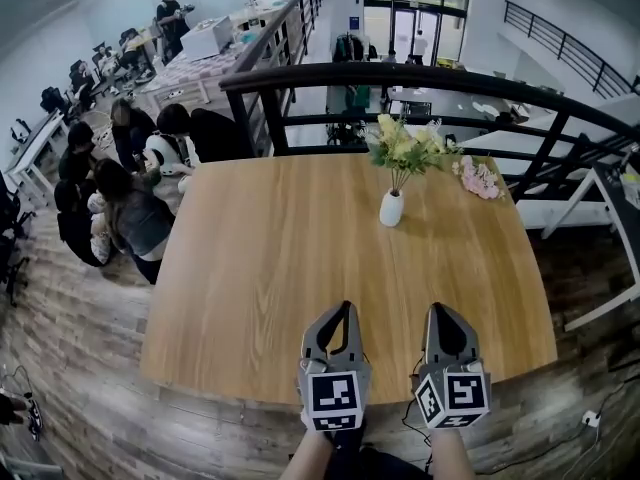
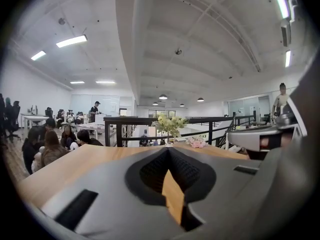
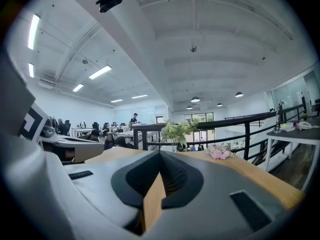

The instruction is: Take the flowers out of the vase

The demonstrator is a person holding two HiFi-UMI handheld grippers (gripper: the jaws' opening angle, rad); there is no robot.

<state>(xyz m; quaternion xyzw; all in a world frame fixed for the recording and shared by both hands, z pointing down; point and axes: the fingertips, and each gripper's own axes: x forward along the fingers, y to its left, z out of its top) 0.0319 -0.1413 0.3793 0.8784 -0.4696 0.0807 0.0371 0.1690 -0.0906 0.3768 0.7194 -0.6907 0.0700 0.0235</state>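
Left tool [image 1: 345,310] and right tool [image 1: 438,310], jaws together and empty, hover above the counter's [image 1: 270,268] near edge. At the far side, flowers [image 1: 405,146] stand in the vase [image 1: 392,209]. Pink blossoms [image 1: 480,177] lie beside it.

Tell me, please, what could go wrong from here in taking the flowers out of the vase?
1. The small white vase looks top-heavy under its yellow-green flower bunch; pulling with nothing steadying it might tip it.
2. It stands towards the wooden table's far side, beside loose pink flowers; a long reach could knock either.
3. Left gripper and right gripper are shut; they must open first.
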